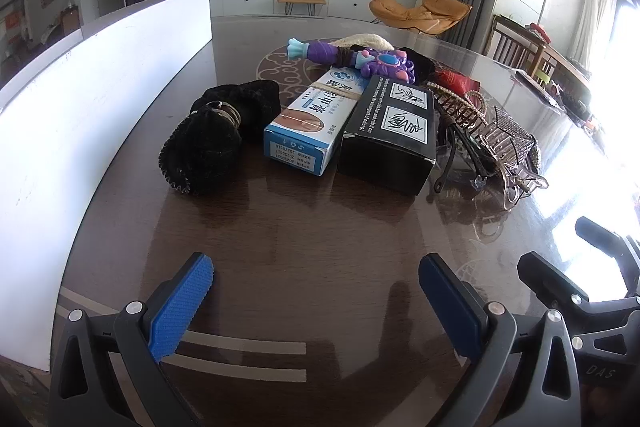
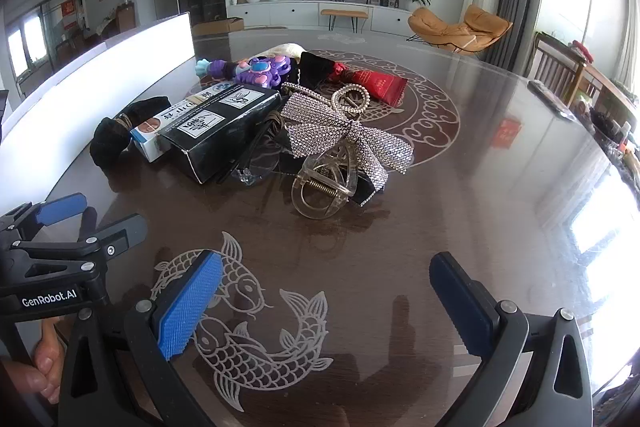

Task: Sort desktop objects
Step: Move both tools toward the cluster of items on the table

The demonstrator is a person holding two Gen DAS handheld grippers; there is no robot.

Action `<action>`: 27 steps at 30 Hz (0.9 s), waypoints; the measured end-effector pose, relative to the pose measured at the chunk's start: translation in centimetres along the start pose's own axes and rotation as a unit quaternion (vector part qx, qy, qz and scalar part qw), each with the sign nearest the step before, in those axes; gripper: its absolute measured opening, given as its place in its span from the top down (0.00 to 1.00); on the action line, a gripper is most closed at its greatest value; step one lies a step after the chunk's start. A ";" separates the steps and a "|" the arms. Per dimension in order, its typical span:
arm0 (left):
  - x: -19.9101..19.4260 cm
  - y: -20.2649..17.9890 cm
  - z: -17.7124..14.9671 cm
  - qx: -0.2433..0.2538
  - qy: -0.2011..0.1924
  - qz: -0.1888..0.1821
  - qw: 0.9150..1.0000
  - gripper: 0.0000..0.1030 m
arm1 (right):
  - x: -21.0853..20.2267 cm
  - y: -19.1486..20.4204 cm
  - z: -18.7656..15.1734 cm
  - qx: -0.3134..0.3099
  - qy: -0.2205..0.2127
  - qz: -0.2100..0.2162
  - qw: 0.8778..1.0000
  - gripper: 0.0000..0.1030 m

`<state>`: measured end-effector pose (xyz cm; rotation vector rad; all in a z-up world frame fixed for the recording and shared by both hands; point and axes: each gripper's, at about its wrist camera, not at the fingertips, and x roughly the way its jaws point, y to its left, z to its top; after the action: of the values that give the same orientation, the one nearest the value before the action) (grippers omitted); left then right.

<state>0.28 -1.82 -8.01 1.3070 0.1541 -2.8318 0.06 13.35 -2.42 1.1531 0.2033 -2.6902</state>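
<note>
Grippers first: the left gripper hangs low over the dark glossy table with its blue-padded jaws spread wide and nothing between them, and the right gripper does likewise, jaws apart and empty, above a pair of white fish drawn on the tabletop. In the right wrist view the left gripper shows at the lower left edge, and fingers of a hand curl round its handle. Beyond the fingers the clutter lies bunched near the table's middle. Nearest the left gripper are a black knitted pouch with a band round its neck, a blue and white carton just beside it, and a black box touching the carton's other side. Behind these rests a purple toy with a cream cloth at its back. To the right, a rhinestone bow clip lies over a clear claw clip, glasses lean against the black box, and a red packet sits further back. A white board stands along the table's left edge.
</note>
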 end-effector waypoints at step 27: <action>1.8 0.4 2.1 0.027 0.056 0.031 0.998 0.00 | 3.9 0.5 1.4 -0.002 0.070 0.019 0.997 0.00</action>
<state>-2.42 -2.43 -8.04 1.4539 0.0376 -2.7307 -3.45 12.01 -4.33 1.3303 0.2062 -2.5773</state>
